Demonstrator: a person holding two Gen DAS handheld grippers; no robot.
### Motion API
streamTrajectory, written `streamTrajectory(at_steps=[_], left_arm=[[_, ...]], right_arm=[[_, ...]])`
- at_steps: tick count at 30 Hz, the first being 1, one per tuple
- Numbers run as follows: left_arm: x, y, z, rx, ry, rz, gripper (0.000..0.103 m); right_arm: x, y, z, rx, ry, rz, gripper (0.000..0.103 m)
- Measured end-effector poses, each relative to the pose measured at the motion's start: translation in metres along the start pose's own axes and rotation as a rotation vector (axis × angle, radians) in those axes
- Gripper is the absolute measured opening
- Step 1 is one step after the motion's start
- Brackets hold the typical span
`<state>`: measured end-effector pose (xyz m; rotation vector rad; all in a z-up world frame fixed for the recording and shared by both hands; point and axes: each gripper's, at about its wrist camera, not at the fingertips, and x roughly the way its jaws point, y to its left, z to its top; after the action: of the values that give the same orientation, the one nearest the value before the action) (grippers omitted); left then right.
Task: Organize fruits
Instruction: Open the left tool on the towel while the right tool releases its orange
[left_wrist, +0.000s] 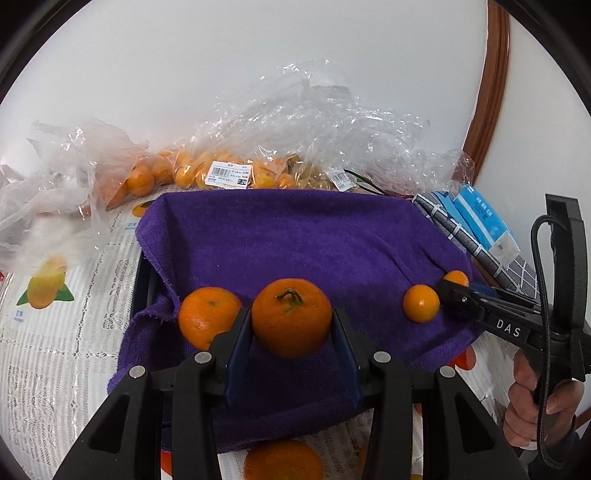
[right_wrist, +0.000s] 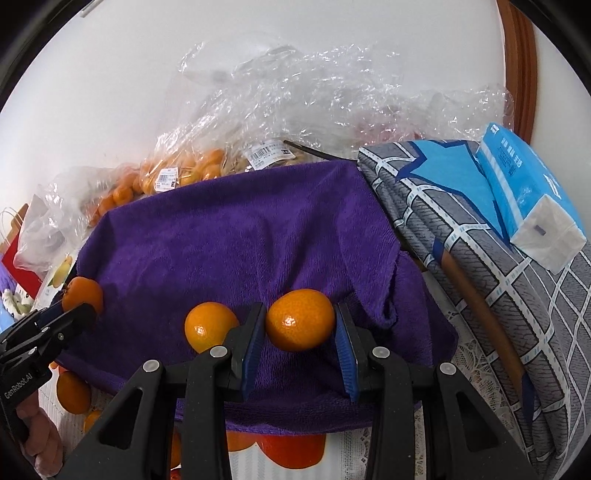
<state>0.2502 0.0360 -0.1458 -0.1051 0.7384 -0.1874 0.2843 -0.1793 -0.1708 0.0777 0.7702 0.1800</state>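
A purple towel (left_wrist: 295, 240) covers a dark tray. My left gripper (left_wrist: 291, 328) is shut on a large stemmed tangerine (left_wrist: 291, 317) just over the towel; a second tangerine (left_wrist: 207, 314) lies to its left. My right gripper (right_wrist: 300, 328) is shut on a small tangerine (right_wrist: 300, 319), with another small one (right_wrist: 208, 325) beside it on the towel (right_wrist: 240, 240). In the left wrist view the right gripper (left_wrist: 448, 286) comes in from the right, its fruit (left_wrist: 456, 277) partly hidden, next to the other small one (left_wrist: 421, 302). The left gripper (right_wrist: 79, 306) with its tangerine (right_wrist: 83, 293) shows at left in the right wrist view.
Clear plastic bags of tangerines (left_wrist: 192, 171) lie behind the towel against the white wall. A folded grey checked cloth (right_wrist: 480, 240) with a blue tissue pack (right_wrist: 528, 195) lies to the right. A fruit-printed tablecloth (left_wrist: 55, 332) covers the table. Loose oranges (right_wrist: 74, 391) lie near the front edge.
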Motion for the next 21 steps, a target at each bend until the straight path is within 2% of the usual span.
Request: streamTrajectory(at_steps=[5, 10, 12, 14, 21], left_arm=[[0.001, -0.001, -0.001, 0.002, 0.007, -0.003, 0.041], [-0.001, -0.001, 0.000, -0.001, -0.002, -0.011, 0.042], [-0.004, -0.001, 0.000, -0.006, -0.019, -0.020, 0.043], [-0.010, 0.001, 0.000, -0.017, -0.051, -0.041, 0.050], [-0.016, 0.006, 0.001, -0.054, -0.089, -0.037, 0.051]], right_arm=[[0.001, 0.000, -0.001, -0.001, 0.004, 0.004, 0.041], [-0.007, -0.002, 0.001, 0.013, -0.030, 0.011, 0.058], [-0.010, -0.004, 0.001, 0.022, -0.047, 0.026, 0.070], [-0.013, -0.007, 0.002, 0.037, -0.056, 0.033, 0.071], [-0.018, -0.013, 0.003, 0.077, -0.067, 0.035, 0.071]])
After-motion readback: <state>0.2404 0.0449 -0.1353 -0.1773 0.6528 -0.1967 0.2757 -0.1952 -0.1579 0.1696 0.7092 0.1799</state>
